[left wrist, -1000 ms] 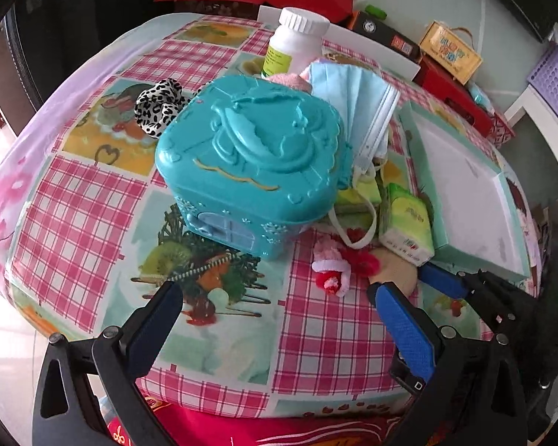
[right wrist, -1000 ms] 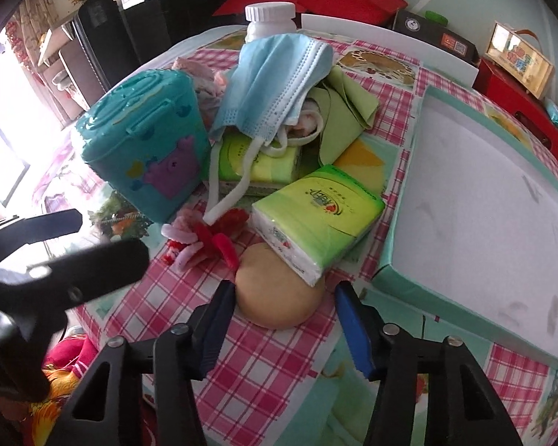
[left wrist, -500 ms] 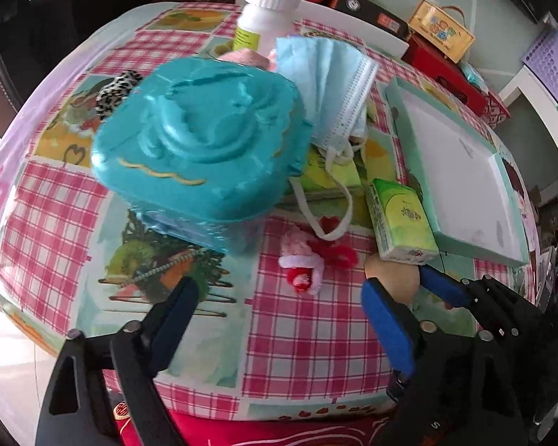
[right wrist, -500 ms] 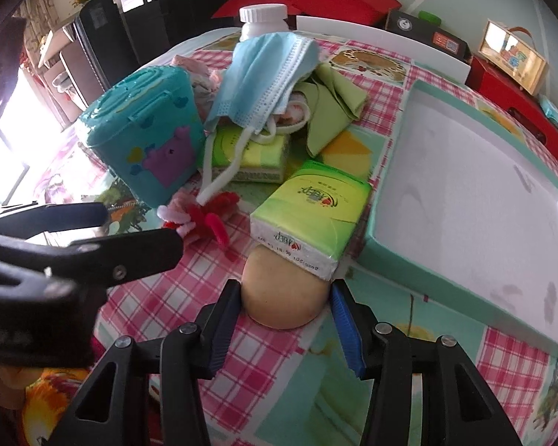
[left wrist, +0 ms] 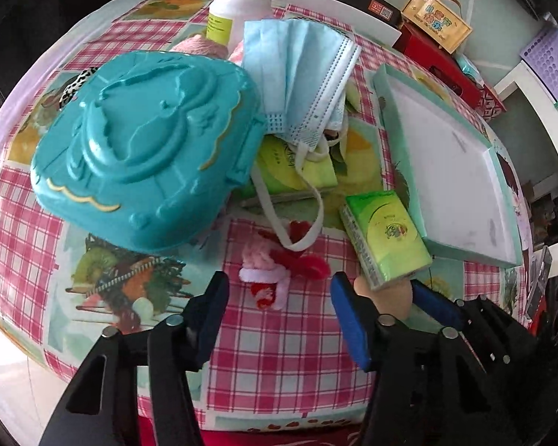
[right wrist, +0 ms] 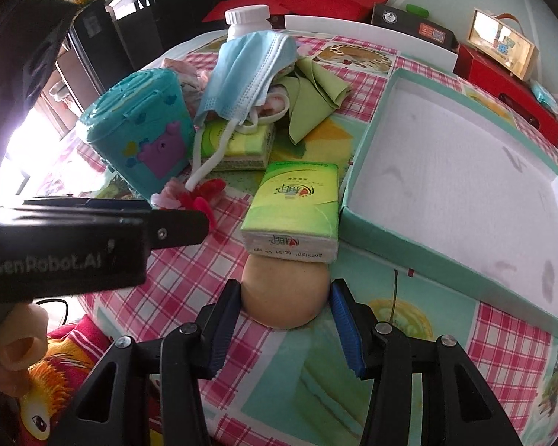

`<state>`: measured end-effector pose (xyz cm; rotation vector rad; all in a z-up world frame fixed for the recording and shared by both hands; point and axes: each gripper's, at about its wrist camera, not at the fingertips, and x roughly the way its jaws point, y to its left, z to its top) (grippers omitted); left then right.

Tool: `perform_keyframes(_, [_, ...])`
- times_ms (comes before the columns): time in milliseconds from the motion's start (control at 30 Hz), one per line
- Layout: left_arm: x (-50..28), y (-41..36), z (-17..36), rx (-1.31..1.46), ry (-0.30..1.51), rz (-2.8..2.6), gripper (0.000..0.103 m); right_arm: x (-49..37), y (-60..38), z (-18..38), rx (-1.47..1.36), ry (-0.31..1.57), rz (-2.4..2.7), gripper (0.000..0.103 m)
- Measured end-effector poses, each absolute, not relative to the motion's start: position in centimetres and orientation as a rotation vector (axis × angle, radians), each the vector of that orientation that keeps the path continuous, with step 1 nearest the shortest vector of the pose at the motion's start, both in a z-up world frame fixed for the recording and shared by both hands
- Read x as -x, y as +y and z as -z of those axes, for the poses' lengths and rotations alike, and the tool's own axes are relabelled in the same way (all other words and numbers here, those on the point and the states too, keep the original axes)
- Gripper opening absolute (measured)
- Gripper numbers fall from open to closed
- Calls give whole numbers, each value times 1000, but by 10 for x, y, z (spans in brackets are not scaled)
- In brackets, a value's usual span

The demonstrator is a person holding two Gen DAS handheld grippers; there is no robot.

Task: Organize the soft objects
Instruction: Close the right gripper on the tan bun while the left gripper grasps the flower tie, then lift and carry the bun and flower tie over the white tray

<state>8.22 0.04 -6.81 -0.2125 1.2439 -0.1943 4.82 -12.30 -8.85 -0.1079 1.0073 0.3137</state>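
A small pink and red plush toy (left wrist: 275, 278) lies on the checked tablecloth, just ahead of my left gripper (left wrist: 279, 297). Its jaws are closing with the toy between the tips, and the pads stand clear of it. My right gripper (right wrist: 284, 297) straddles a round tan puff (right wrist: 284, 293) that fills the gap between its blue fingers (right wrist: 225, 316); I see no squeeze. A green tissue pack (right wrist: 294, 208) rests on the puff's far edge. A blue face mask (left wrist: 301, 74) drapes over a second tissue pack (left wrist: 290, 174) and a green cloth (right wrist: 312, 100).
A teal plastic case (left wrist: 145, 152) stands left of the toy. A shallow white tray with a teal rim (right wrist: 368, 145) lies on the right. A white bottle (left wrist: 241, 11) and a leopard-print scrunchie (left wrist: 74, 83) sit at the back. A hand (right wrist: 18, 349) holds the left gripper.
My left gripper slid right toward the plush toy and its jaws narrowed a lot. My right gripper pushed forward until its fingers flank the tan puff.
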Motion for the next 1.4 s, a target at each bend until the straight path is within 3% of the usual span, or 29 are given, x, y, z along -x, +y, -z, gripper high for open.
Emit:
perform_keyframes(67, [-88, -6, 72, 214, 1254, 199, 45, -48, -123, 88, 106, 1007, -314, 52])
perform_keyframes(167, [-92, -7, 76, 234, 1269, 199, 22, -48, -124, 89, 103, 1007, -315, 52])
perform_keyframes(433, [-94, -5, 79, 274, 1267, 215, 17, -49, -125, 89, 92, 1008, -317, 52])
perform_keyframes(833, [-72, 10, 65, 273, 1237, 197, 16, -43, -133, 71, 41, 1009, -344, 51])
perform_keyframes(1400, [-49, 26, 13, 267, 1136, 205, 16, -28, -141, 34, 28, 902, -352, 50])
